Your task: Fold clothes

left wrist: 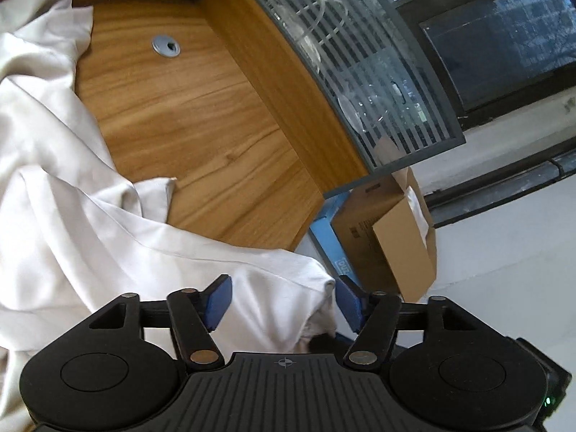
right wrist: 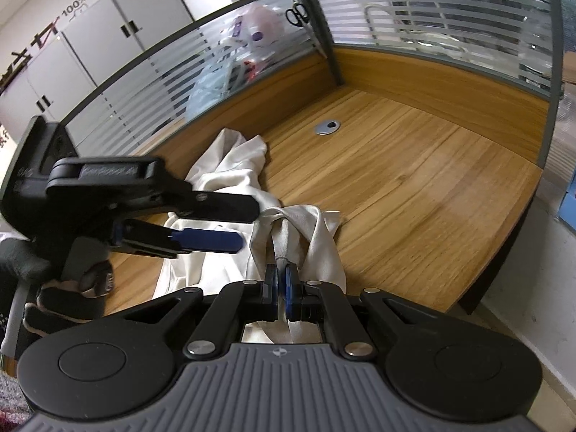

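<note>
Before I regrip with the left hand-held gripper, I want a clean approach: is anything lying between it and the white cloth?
Nothing visible does. The left hand-held gripper is open right over the white cloth, and the desk beside it is bare apart from a cable grommet. The right hand-held gripper pinches a fold.

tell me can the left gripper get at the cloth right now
Probably yes: the left gripper has its jaws open with the cloth lying just ahead between them, nothing in the way.
</note>
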{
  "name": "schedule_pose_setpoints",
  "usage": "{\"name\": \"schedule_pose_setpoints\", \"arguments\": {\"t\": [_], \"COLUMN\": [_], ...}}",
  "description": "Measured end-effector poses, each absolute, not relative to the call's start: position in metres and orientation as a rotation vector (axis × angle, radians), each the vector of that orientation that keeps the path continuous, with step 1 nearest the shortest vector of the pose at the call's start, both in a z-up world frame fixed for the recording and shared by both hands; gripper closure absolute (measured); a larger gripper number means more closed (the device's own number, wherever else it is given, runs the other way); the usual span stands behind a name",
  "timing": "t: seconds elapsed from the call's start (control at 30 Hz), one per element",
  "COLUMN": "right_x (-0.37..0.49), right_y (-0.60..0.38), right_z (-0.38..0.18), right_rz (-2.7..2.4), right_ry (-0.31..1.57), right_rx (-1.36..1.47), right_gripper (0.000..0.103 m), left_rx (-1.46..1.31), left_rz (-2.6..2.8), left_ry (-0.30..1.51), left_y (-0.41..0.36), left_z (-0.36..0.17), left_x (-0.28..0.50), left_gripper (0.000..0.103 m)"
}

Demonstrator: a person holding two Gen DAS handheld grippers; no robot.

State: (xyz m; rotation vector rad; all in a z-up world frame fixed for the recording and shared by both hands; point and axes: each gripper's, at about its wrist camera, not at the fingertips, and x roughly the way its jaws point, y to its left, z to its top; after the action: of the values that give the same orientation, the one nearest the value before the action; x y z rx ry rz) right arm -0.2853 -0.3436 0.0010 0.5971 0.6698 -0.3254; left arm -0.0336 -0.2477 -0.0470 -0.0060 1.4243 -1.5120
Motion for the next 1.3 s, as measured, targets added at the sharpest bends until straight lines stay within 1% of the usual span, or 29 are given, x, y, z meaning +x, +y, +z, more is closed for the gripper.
{"name": "schedule_pose_setpoints", "arguments": {"t": [0.1, 0.2, 0.23, 0.27, 0.3, 0.33, 0.37, 0.43, 0.47, 0.53, 0.57, 0.7, 0.77, 0.9, 0.97, 1.1, 1.2, 1.23, 1.27, 1.3], "right_x": [-0.282, -0.278, -0.277, -0.277, -0.278, -0.279, -0.279, -0.281, -0.282, -0.282, -0.282, -0.282, -0.281, -0.276, -0.272, -0.268, -0.265, -0.264, -0.262, -0.26], "right_y": [-0.34, -0.334, -0.333, -0.333, -0.333, -0.334, -0.334, -0.335, -0.336, -0.336, -0.336, -0.336, -0.336, -0.341, -0.344, -0.348, -0.348, -0.348, -0.347, -0.347], "right_z": [0.004, 0.009, 0.01, 0.011, 0.011, 0.011, 0.011, 0.01, 0.01, 0.009, 0.008, 0.008, 0.008, 0.007, 0.007, 0.009, 0.012, 0.013, 0.013, 0.013], "right_rz": [-0.289, -0.248, -0.244, -0.241, -0.242, -0.243, -0.244, -0.247, -0.249, -0.254, -0.256, -0.27, -0.278, -0.29, -0.288, -0.287, -0.256, -0.246, -0.245, -0.246], "right_ry": [0.668, 0.662, 0.657, 0.653, 0.651, 0.65, 0.649, 0.646, 0.645, 0.647, 0.649, 0.652, 0.653, 0.675, 0.698, 0.721, 0.732, 0.737, 0.748, 0.76], "right_rx": [0.563, 0.514, 0.506, 0.499, 0.502, 0.505, 0.509, 0.516, 0.52, 0.521, 0.521, 0.518, 0.515, 0.514, 0.508, 0.476, 0.46, 0.453, 0.45, 0.446], "right_gripper": [0.099, 0.099, 0.099, 0.099, 0.099, 0.099, 0.099, 0.099, 0.099, 0.097, 0.092, 0.087, 0.08, 0.076, 0.071, 0.066, 0.065, 0.067, 0.077, 0.082], "left_rx": [-0.01, -0.079, -0.112, -0.141, -0.164, -0.184, -0.215, -0.29, -0.32, -0.338, -0.331, -0.284, -0.255, -0.165, -0.125, -0.091, -0.075, -0.069, -0.063, -0.063], "left_rz": [-1.473, -1.409, -1.394, -1.381, -1.361, -1.334, -1.308, -1.256, -1.231, -1.204, -1.201, -1.238, -1.253, -1.3, -1.331, -1.359, -1.384, -1.394, -1.404, -1.412], "left_ry": [1.445, 1.518, 1.548, 1.572, 1.594, 1.62, 1.651, 1.718, 1.744, 1.758, 1.753, 1.712, 1.693, 1.615, 1.577, 1.545, 1.54, 1.537, 1.531, 1.52], "left_y": [-0.255, -0.258, -0.258, -0.258, -0.259, -0.259, -0.258, -0.256, -0.255, -0.253, -0.253, -0.256, -0.258, -0.258, -0.258, -0.255, -0.253, -0.253, -0.252, -0.251], "left_z": [-0.052, -0.061, -0.064, -0.068, -0.071, -0.074, -0.078, -0.087, -0.091, -0.094, -0.094, -0.088, -0.085, -0.074, -0.069, -0.065, -0.064, -0.064, -0.063, -0.062], "left_x": [-0.04, -0.036, -0.033, -0.031, -0.029, -0.027, -0.025, -0.021, -0.02, -0.02, -0.02, -0.024, -0.026, -0.031, -0.035, -0.039, -0.044, -0.046, -0.048, -0.05], "left_gripper": [0.035, 0.036, 0.04, 0.057, 0.063, 0.065, 0.072, 0.077, 0.082, 0.083, 0.083, 0.083, 0.083, 0.083, 0.083, 0.083, 0.083, 0.083, 0.083, 0.083]}}
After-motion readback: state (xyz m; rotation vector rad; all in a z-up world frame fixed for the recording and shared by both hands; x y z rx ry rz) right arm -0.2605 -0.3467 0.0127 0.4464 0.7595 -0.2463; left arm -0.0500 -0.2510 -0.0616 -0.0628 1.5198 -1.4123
